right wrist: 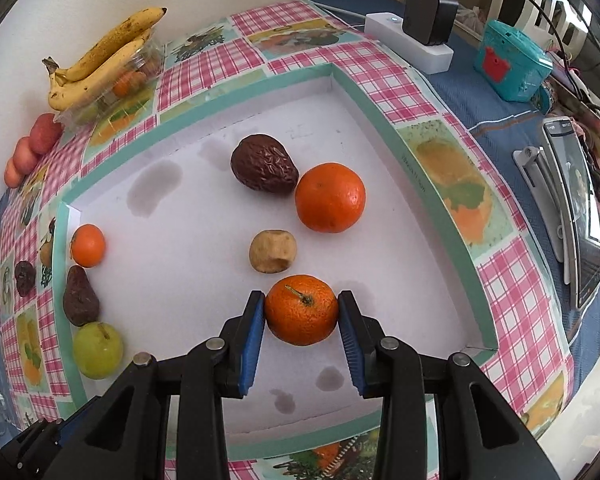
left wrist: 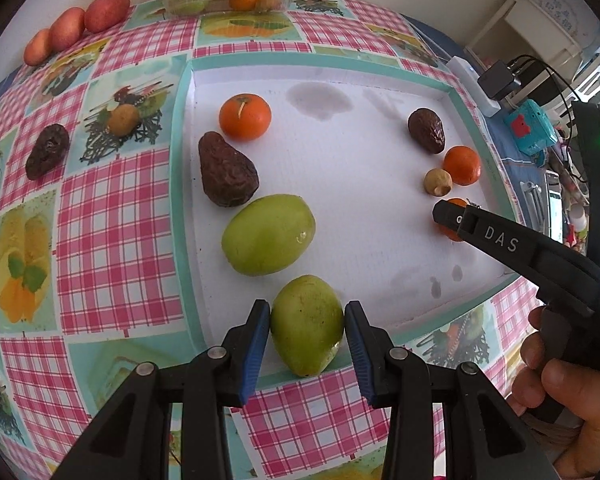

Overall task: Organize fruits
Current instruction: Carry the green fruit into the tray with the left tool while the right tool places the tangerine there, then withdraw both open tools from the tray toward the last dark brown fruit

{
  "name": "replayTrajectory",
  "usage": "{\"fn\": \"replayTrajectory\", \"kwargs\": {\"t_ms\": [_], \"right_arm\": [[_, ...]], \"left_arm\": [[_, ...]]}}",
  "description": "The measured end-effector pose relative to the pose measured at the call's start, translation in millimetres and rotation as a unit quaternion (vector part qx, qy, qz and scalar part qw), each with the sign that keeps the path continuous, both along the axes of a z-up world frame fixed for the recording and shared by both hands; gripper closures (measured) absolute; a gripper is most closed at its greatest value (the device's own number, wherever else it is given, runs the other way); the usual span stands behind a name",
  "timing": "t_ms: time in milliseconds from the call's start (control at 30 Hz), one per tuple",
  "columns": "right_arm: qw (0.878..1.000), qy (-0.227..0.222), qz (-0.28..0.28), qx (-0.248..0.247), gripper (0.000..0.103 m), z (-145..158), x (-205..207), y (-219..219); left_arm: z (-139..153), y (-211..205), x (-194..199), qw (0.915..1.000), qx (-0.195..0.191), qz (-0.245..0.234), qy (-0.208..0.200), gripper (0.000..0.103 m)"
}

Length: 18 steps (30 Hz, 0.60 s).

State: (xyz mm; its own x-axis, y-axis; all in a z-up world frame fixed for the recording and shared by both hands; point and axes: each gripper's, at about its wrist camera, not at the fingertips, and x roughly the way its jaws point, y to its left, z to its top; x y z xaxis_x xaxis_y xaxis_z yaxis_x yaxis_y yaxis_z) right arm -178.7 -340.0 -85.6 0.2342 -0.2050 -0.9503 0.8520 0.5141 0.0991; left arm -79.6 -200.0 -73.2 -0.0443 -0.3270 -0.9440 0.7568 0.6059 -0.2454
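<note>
fruit sat gripped in both tools above a white tray point(left wrist: 380, 200) rimmed in teal, set on a pink checked tablecloth point(left wrist: 120, 220). the left gripper point(left wrist: 307, 322) was clenched on a green fruit point(left wrist: 306, 324), its blue pads pressed to either side, the fruit at the tray's six o'clock edge. at twelve o'clock from it lay a second green fruit point(left wrist: 268, 234), then a wrinkled dark avocado point(left wrist: 226, 174) and an orange mandarin point(left wrist: 245, 117) in a line along the tray's left rim. the right gripper point(right wrist: 302, 316) was clamped on a stemmed mandarin point(right wrist: 301, 314), held low over the tray floor; whether it touched the floor could not be told. at twelve o'clock from that mandarin lay a small tan fruit point(right wrist: 273, 251), with a larger orange point(right wrist: 330, 197) and another dark avocado point(right wrist: 264, 168) touching each other beyond it. bananas point(right wrist: 100, 56) rested on a clear plastic box point(right wrist: 116, 92) at the table's far side, at eleven o'clock in the right wrist view.
</note>
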Motion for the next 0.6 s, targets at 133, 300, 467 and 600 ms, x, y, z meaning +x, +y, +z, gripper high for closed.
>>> {"fn": "replayTrajectory", "kwargs": {"t_ms": [133,300,467,600], "right_arm": [[1.000,0.000,-0.002,0.006,0.063,-2.8,1.5,-0.3],[1.000,0.004,-0.003,0.004,0.044,-5.4,4.2,-1.3],[1.000,0.008,-0.016,-0.010,0.026,-2.3,-1.2,-3.6],[0.999,-0.003,-0.029,-0.028,0.020,6.3,-6.8,-6.6]], "left_arm": [[-0.7,-1.3,2.7,1.0000,-0.002,0.004,0.007,0.061],[1.1,-0.8,6.7,1.0000,0.002,0.008,0.002,0.052],[12.3,4.2,12.8,0.9997,-0.015,0.018,-0.006,0.041],[30.9,13.4,19.4,0.9982,-0.041,0.033,-0.030,0.029]]}}
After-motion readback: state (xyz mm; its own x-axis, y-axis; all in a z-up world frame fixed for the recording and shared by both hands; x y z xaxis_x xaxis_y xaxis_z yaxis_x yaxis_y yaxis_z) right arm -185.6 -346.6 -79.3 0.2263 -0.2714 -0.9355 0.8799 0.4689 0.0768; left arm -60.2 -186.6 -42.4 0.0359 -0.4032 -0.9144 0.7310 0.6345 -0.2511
